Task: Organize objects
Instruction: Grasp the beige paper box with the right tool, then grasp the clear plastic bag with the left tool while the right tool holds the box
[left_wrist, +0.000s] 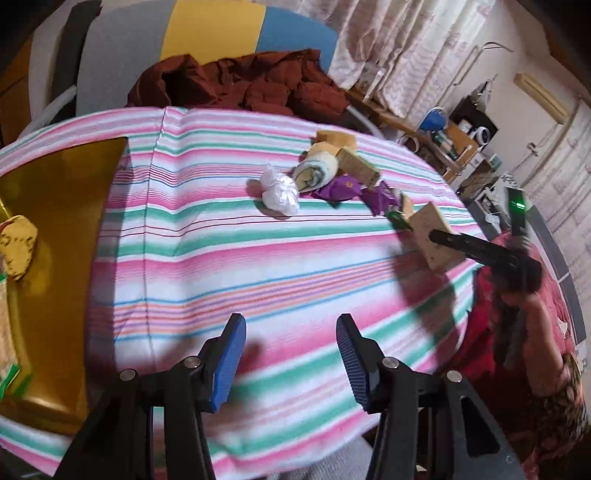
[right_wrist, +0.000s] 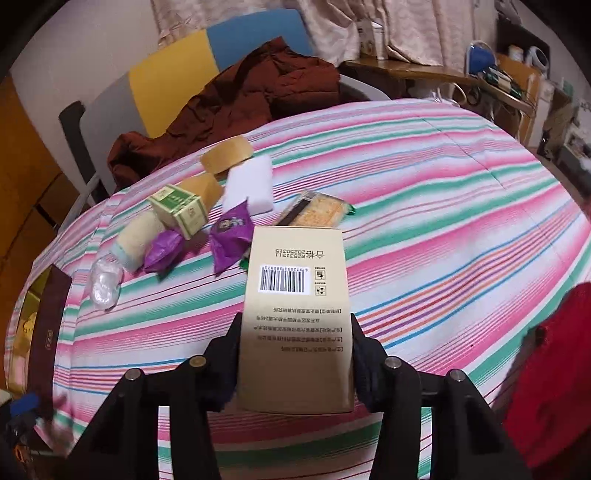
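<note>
My right gripper (right_wrist: 295, 321) is shut on a tan carton with a barcode (right_wrist: 295, 302), held just above the striped cloth; the same carton (left_wrist: 436, 236) shows at the right of the left wrist view. Beyond it lies a pile: a small green-and-tan box (right_wrist: 181, 210), two purple packets (right_wrist: 231, 236), a cracker pack (right_wrist: 317, 212), a white block (right_wrist: 249, 188), a rolled towel (right_wrist: 136, 240) and a clear plastic bag (right_wrist: 105, 282). My left gripper (left_wrist: 290, 321) is open over bare cloth, nothing between its blue pads (left_wrist: 229, 358). A gold box (left_wrist: 55, 221) sits to its left.
A striped cloth (left_wrist: 258, 258) covers the round table. A rust-brown garment (left_wrist: 236, 81) is heaped on the chair behind. The person's red sleeve (right_wrist: 554, 369) is at the right edge. Cluttered shelves (right_wrist: 498, 77) stand at the back right.
</note>
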